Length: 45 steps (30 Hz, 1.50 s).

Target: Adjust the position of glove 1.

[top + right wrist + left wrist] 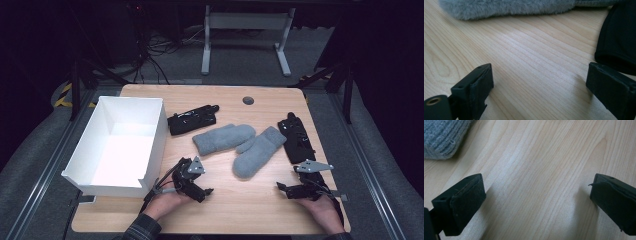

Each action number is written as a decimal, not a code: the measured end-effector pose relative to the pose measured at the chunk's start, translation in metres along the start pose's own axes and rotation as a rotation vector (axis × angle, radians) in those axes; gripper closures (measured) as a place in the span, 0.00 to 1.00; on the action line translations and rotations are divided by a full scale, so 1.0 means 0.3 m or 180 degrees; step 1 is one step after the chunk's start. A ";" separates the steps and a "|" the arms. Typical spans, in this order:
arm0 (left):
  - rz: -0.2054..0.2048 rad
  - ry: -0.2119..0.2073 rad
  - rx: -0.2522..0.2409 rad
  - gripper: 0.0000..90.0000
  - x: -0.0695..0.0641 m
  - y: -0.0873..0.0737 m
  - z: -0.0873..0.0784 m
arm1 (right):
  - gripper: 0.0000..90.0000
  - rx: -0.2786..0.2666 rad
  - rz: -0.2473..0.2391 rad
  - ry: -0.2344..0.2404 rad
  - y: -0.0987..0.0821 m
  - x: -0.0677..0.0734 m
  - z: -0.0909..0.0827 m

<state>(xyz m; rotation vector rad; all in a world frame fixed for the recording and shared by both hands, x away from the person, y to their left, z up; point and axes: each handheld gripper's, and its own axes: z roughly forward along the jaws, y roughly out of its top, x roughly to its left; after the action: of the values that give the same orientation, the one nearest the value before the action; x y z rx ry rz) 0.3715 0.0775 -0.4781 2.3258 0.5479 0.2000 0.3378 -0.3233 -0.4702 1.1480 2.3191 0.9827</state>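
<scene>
Two grey mittens lie side by side at the table's middle, one (223,138) on the left and one (257,151) angled to its right. A black glove (192,120) lies beside the box, and a second black glove (297,137) lies near the right edge. My left gripper (205,192) rests low on the table in front of the mittens, open, with bare wood between its jaws (536,200); a ribbed mitten cuff (441,137) lies ahead. My right gripper (282,190) is open over bare wood (539,85), with a fluffy mitten (506,7) ahead and the black glove (619,37) beside it.
A white open box (159,132) stands on the left part of the wooden table (240,210). A round grommet hole (248,100) sits near the far edge. Bare wood stretches between the two grippers along the front.
</scene>
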 end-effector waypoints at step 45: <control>-0.0023 -0.0002 0.0009 0.00 -0.001 -0.001 -0.002 | 1.00 -0.0129 -0.0247 0.0640 0.275 0.093 0.097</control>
<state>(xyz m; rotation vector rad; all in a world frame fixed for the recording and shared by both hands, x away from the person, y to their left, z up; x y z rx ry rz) 0.3710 0.0780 -0.4780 2.3262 0.5566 0.1951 0.3831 -0.2536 -0.4309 0.9750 2.4660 1.1579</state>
